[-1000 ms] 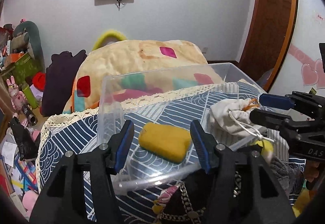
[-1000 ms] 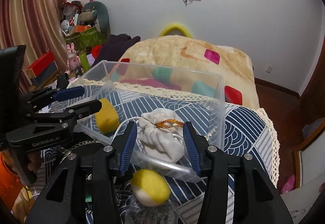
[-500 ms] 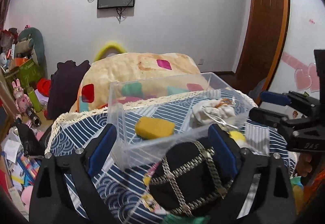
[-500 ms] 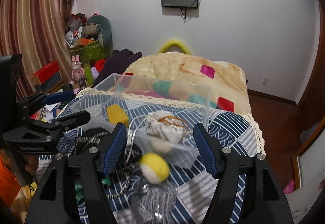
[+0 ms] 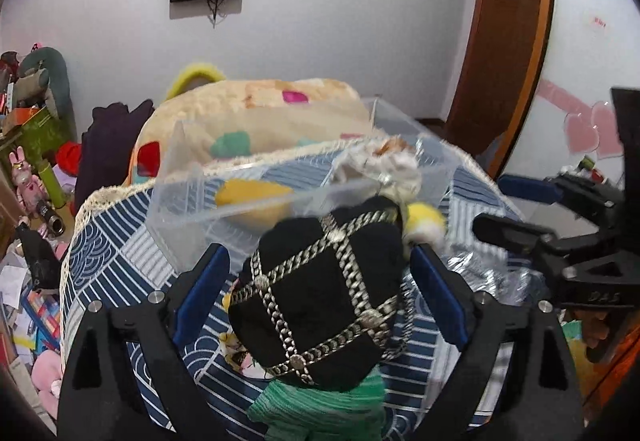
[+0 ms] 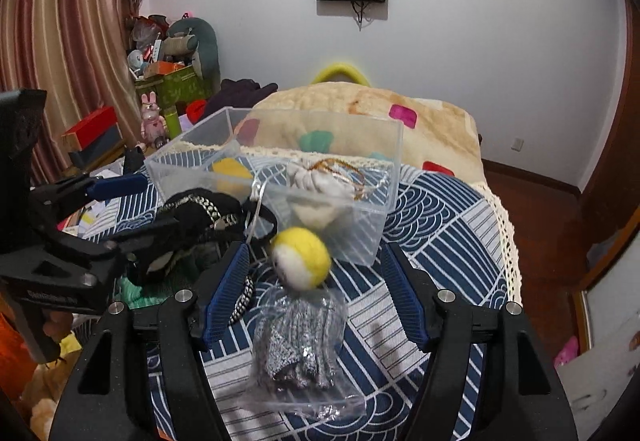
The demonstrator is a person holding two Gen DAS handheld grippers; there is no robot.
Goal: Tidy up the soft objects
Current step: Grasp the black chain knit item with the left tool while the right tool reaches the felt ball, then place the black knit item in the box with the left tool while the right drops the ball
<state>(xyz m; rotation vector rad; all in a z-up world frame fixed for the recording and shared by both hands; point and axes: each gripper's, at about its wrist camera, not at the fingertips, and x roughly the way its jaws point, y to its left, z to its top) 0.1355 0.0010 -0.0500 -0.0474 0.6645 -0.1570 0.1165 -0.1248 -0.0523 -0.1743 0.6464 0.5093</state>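
So: one clear bin [image 6: 276,177] holding two items, a yellow sponge [image 6: 230,167] and a white pouch [image 6: 320,177]. Only the right wrist view shows the bagged grey knit [image 6: 298,337]. Left gripper [image 5: 316,295], jaws wide apart, straddles the black chain-trimmed bag [image 5: 320,297] without touching. Right gripper [image 6: 314,301], also spread, frames the yellow-white ball [image 6: 302,257].

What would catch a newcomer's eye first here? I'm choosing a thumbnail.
The black chain-crossed pouch fills the space between the open left gripper's fingers. Ahead of the open right gripper sits a yellow-and-white felt ball, just before the clear bin holding a white drawstring bag.
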